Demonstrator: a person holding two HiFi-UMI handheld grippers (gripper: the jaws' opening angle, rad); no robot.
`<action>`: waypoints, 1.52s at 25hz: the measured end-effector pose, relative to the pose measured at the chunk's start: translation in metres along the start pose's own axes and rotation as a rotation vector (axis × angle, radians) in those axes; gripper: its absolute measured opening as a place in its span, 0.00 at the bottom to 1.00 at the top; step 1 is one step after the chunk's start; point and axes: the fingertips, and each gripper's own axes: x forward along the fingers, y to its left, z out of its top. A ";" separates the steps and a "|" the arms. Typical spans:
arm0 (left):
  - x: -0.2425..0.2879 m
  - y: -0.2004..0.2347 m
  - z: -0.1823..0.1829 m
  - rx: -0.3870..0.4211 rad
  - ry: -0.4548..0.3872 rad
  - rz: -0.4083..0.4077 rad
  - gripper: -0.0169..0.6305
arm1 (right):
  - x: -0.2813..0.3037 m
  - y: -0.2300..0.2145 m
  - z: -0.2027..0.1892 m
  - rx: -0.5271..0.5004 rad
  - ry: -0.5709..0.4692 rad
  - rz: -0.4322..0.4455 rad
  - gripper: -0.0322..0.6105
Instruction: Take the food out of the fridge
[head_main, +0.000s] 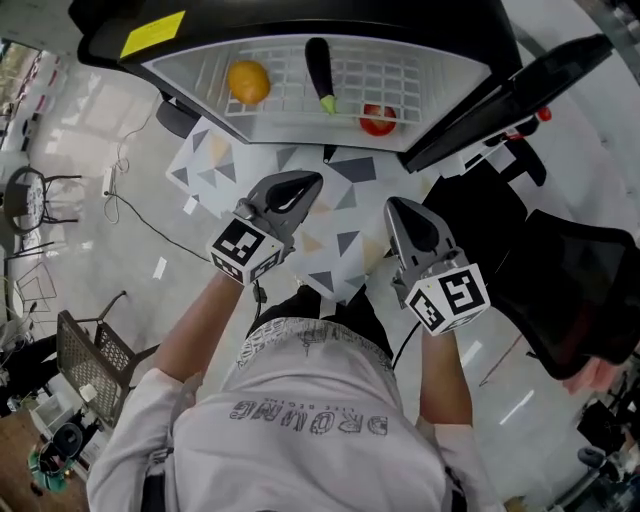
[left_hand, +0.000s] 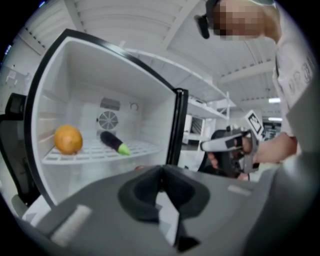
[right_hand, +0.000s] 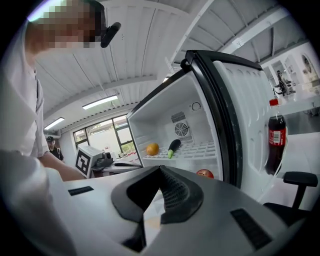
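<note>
The small fridge (head_main: 300, 45) stands open ahead of me. On its white wire shelf (head_main: 380, 75) lie an orange (head_main: 248, 81), a dark eggplant (head_main: 320, 72) with a green stem, and a red round fruit (head_main: 377, 120) at the front edge. Both grippers hover short of the opening, apart from the food. My left gripper (head_main: 315, 180) is shut and empty, pointing at the orange (left_hand: 68, 139) and eggplant (left_hand: 114, 142). My right gripper (head_main: 393, 205) is shut too, with nothing in it; beyond it I see the orange (right_hand: 152, 148), eggplant (right_hand: 173, 147) and red fruit (right_hand: 204, 173).
The fridge door (head_main: 510, 95) swings out to the right, with a cola bottle (right_hand: 274, 145) in its rack. A black office chair (head_main: 580, 290) stands at the right. A patterned mat (head_main: 330, 230) lies under the fridge. A wire chair (head_main: 95, 350) and cables sit at the left.
</note>
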 end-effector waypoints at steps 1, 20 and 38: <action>0.007 0.001 -0.001 0.003 0.005 0.003 0.04 | 0.000 -0.006 0.000 0.001 0.001 0.004 0.05; 0.098 0.027 -0.015 0.111 0.052 0.003 0.20 | 0.001 -0.062 -0.014 0.064 -0.077 -0.032 0.05; 0.164 0.058 -0.046 0.197 0.068 -0.024 0.43 | 0.014 -0.077 -0.047 0.059 -0.101 -0.043 0.05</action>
